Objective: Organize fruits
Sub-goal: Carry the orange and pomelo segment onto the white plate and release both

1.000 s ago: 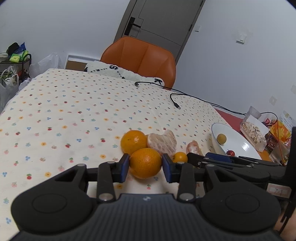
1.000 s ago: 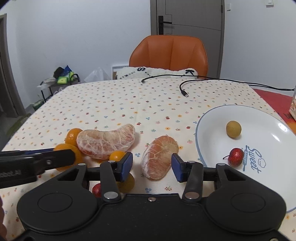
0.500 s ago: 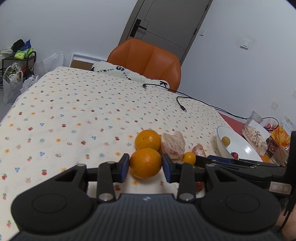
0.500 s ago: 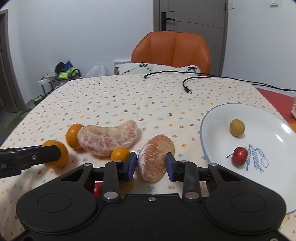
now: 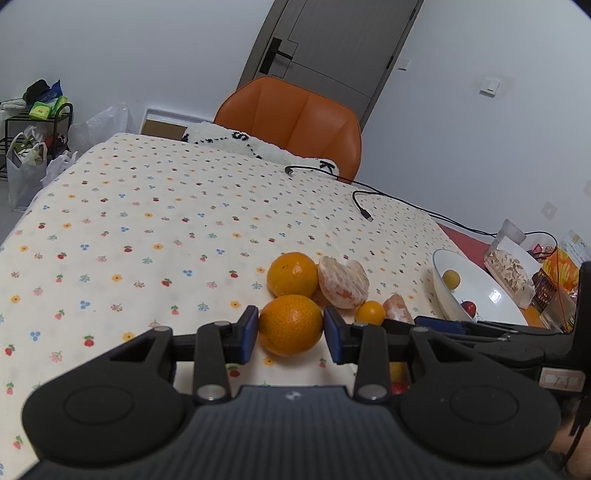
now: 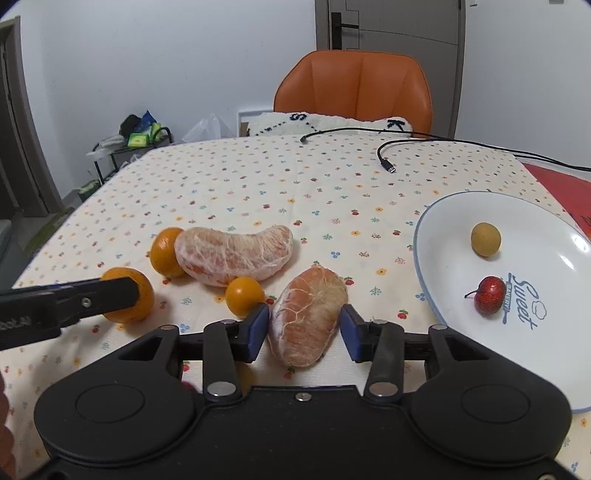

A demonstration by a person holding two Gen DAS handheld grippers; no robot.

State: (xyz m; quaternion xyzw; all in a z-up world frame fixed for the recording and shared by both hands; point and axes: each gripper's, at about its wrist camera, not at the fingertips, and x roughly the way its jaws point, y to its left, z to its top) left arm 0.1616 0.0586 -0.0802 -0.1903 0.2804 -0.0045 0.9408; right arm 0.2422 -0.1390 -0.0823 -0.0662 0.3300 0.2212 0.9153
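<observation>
A whole orange (image 5: 290, 325) was clamped by the left gripper (image 5: 290, 329). The right gripper (image 6: 304, 326) was opening around a peeled segment (image 6: 307, 320), apparently untouched; plate (image 6: 439, 266) at two o'clock.

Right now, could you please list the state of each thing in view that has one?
left gripper: shut on orange.
right gripper: jaws opening, peeled segment between them.
plate: upright, holds a yellow fruit and a red one.
door: closed.
cable: plug end loose.

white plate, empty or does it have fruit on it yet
Not empty. The white plate holds two small fruits: a yellow one and a red one.
</observation>
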